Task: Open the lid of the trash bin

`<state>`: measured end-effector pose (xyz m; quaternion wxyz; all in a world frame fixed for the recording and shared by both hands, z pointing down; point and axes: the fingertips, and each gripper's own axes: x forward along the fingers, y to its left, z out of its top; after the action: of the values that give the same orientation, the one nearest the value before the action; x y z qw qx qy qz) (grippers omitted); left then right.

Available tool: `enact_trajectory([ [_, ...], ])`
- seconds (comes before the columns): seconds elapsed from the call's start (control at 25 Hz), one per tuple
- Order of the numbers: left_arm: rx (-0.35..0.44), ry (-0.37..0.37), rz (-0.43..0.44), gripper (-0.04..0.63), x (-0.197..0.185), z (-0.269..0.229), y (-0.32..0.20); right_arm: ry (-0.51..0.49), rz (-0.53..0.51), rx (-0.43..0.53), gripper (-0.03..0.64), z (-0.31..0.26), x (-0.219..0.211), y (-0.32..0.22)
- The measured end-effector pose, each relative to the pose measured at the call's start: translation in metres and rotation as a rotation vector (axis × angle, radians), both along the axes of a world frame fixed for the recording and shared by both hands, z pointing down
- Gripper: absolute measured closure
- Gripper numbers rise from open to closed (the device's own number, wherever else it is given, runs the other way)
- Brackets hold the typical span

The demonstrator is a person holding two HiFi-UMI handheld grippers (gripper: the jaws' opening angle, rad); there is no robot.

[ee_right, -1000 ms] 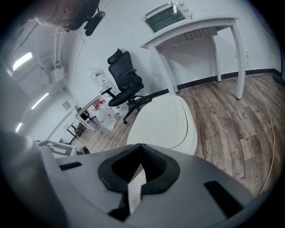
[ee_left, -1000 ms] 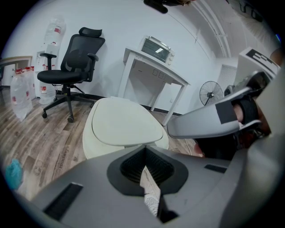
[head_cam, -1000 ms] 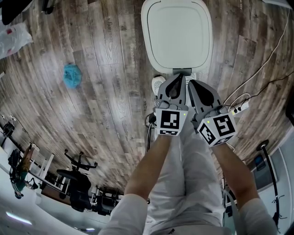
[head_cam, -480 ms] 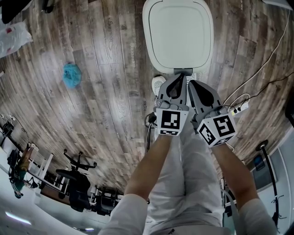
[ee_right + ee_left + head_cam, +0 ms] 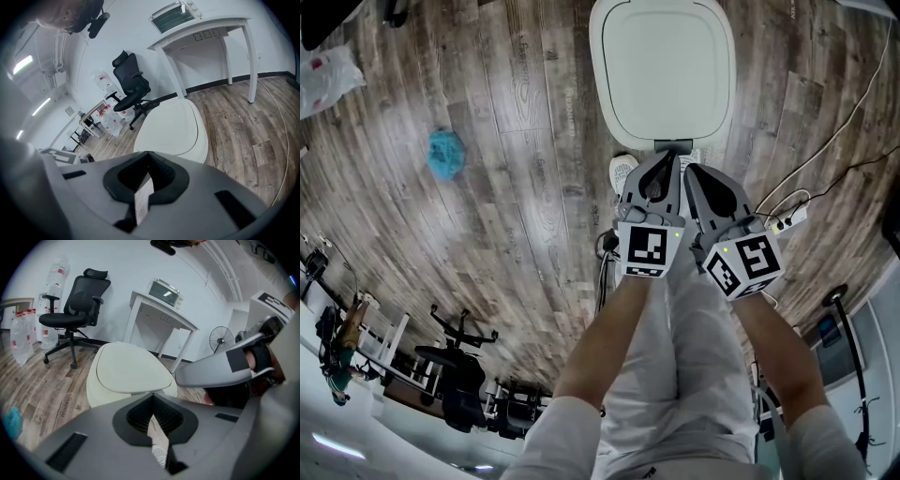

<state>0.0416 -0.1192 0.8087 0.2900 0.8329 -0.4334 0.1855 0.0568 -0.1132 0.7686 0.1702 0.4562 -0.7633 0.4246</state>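
The trash bin [image 5: 663, 70] stands on the wood floor straight ahead, its white lid [image 5: 131, 369] down flat. A dark pedal [image 5: 673, 145] sticks out at its near foot. My left gripper [image 5: 661, 167] and right gripper [image 5: 697, 176] hang side by side just short of the bin, above the pedal and apart from the lid. Both are shut, tips together, with nothing between them. In the left gripper view the tips [image 5: 152, 398] point at the lid's near edge. In the right gripper view the tips [image 5: 149, 155] point at the lid [image 5: 172, 125] too.
A blue crumpled thing [image 5: 446, 155] lies on the floor to the left. Cables and a power strip [image 5: 789, 220] run at the right. A black office chair [image 5: 75, 315], a white desk [image 5: 161, 317] and a fan [image 5: 218, 339] stand behind the bin. A shoe [image 5: 622, 169] rests beside the pedal.
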Motion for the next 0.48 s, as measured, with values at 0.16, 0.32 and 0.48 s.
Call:
enact_trajectory([
  [0.16, 0.002, 0.002, -0.002, 0.594, 0.0001, 0.0002, -0.0003, 0.0, -0.005, -0.003, 0.6, 0.0003, -0.0002, -0.0002],
  [0.32, 0.006, 0.005, 0.0, 0.594, -0.0001, 0.0003, 0.0, -0.001, -0.004, -0.004, 0.6, 0.0011, -0.0001, 0.0007],
  [0.48, 0.009, 0.003, -0.003, 0.594, -0.0002, 0.0008, 0.0005, -0.003, -0.003, -0.006, 0.601, 0.0022, 0.0003, 0.0027],
])
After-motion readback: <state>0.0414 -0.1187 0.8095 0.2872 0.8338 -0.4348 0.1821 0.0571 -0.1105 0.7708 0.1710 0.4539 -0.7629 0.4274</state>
